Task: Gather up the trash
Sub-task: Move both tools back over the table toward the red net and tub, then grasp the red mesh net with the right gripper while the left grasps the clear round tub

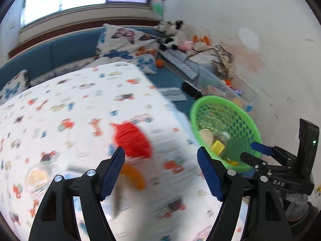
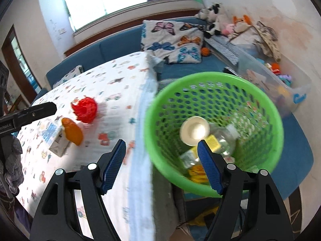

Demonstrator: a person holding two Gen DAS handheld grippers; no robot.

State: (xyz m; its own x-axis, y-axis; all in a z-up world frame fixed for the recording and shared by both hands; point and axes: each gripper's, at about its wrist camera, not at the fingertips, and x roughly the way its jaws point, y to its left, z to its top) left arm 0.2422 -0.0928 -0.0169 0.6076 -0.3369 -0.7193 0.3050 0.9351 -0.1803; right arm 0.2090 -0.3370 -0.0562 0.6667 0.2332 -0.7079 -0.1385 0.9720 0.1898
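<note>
Clearly, both tongs stand spread with nothing between their blue pads. The left gripper (image 1: 161, 167) hangs at the bottom centre of its blurred view, over the white patterned tablecloth (image 1: 60, 110), just below a crumpled red mesh net (image 1: 131, 140) and an orange peel-like scrap (image 1: 133, 175). The right gripper (image 2: 161, 160) straddles the table edge; its right finger overlaps the green perforated plastic basket (image 2: 266, 108), which holds a round white lid (image 2: 194, 130), a clear plastic bottle (image 2: 225, 140) and yellow scraps. A small white carton (image 2: 55, 138) lies at mid-left.
</note>
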